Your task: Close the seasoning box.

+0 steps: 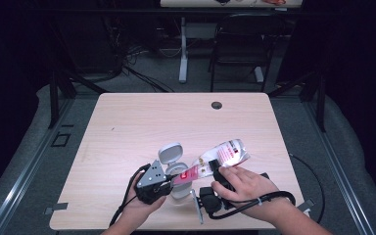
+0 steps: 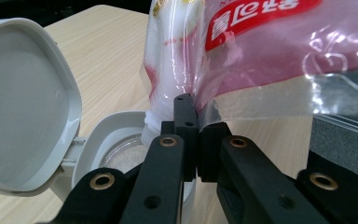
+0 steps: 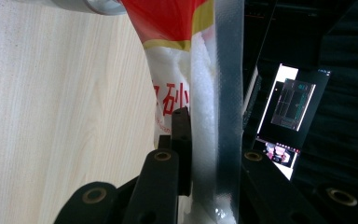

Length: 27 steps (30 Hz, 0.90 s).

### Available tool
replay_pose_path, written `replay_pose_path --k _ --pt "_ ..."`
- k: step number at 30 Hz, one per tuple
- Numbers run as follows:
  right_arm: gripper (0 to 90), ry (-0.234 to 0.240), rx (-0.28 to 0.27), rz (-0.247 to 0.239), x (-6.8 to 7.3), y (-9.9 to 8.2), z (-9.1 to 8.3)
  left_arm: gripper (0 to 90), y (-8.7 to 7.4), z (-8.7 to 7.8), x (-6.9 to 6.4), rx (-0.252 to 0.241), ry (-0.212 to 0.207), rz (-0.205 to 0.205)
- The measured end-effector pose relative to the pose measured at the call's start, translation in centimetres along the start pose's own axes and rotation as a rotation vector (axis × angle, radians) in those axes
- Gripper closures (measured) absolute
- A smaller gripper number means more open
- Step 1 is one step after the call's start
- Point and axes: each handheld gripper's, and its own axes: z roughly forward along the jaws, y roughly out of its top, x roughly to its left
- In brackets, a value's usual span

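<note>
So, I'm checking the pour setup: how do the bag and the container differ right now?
The bag is soft clear plastic with red print, held tilted off the table by both grippers; the container is rigid and grey, standing on the table. The bag's lower end is pinched by the left gripper; the container's lid is flipped open. Both show white granules.

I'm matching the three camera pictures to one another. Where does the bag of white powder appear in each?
High view: the bag lies tilted at lower centre, between the two hands.
Left gripper view: it hangs from top centre to the right, its edge pinched in the jaws.
Right gripper view: it runs down the centre between the jaws.
Shared landmark: the grey container at the bag's lower end, also at the right gripper view's top.
</note>
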Motion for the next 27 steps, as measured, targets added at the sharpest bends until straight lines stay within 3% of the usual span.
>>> replay_pose_path --k 27 --pt "84.3 0.003 0.0 -0.002 -0.36 0.1 -0.12 89.9 -0.01 -0.17 -0.09 -0.001 -0.001 -0.004"
